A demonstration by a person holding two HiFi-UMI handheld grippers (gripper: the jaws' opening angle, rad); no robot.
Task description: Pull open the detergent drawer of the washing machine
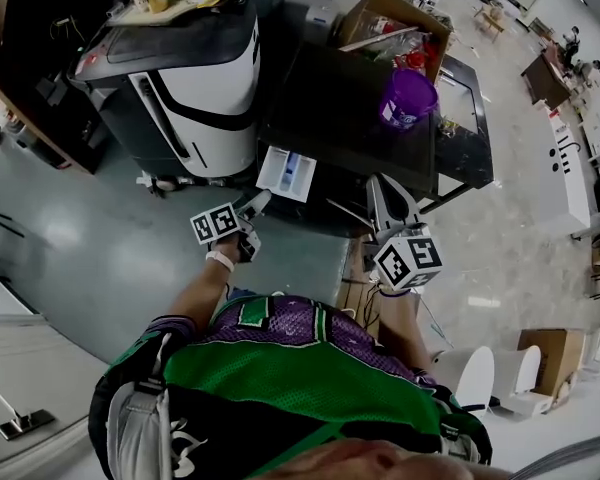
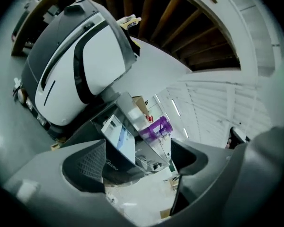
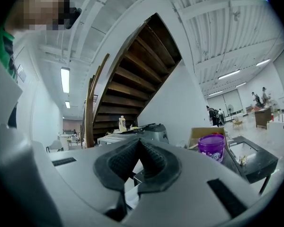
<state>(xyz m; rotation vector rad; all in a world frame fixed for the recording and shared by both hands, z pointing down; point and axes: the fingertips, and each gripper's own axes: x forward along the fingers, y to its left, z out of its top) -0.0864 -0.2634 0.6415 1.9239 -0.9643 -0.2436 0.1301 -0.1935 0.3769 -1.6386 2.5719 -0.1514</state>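
Note:
The washing machine (image 1: 340,108) is a dark box in the middle of the head view. Its white and blue detergent drawer (image 1: 288,173) sticks out of the front at the near left corner. My left gripper (image 1: 257,204) sits just short of the drawer's front, open. In the left gripper view the drawer (image 2: 119,135) shows between the spread jaws of that gripper (image 2: 139,162), which hold nothing. My right gripper (image 1: 378,184) points at the machine's front to the right of the drawer; its pads (image 3: 154,162) meet and it is shut on nothing.
A purple tub (image 1: 408,98) stands on the machine's top. A grey and white appliance (image 1: 195,78) stands close on the left. An open cardboard box (image 1: 395,23) lies behind. More boxes (image 1: 550,353) rest on the floor at the right.

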